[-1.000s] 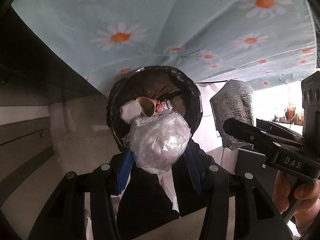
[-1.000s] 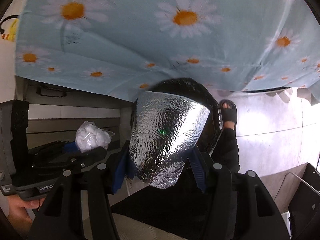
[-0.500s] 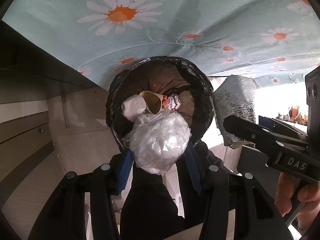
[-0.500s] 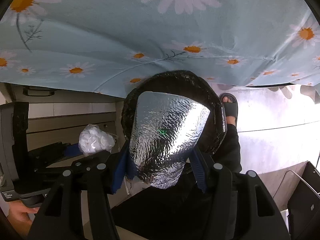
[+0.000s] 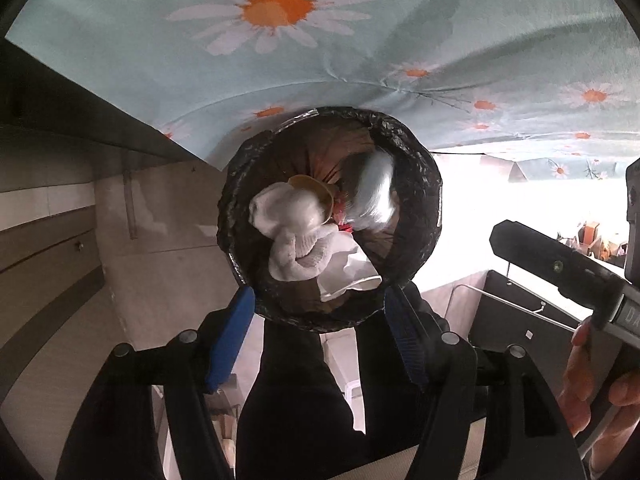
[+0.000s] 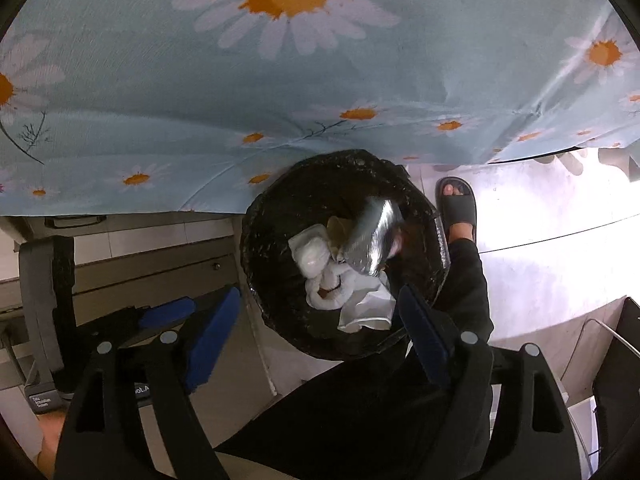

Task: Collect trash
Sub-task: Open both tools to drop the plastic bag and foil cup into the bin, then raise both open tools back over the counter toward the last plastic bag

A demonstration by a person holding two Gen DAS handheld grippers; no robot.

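Both claws hang over the black-lined bin, which stands on the floor at the near edge of the daisy cloth; the left claw is spread wide and empty, the right claw likewise; the silver foil bag is blurred inside the bin, beside white wrappers. Judged step: dropping trash. Next calls for lifting both claws clear and seeking remaining litter.

"DA" on right tool

One bin, one foil bag, one sandal.
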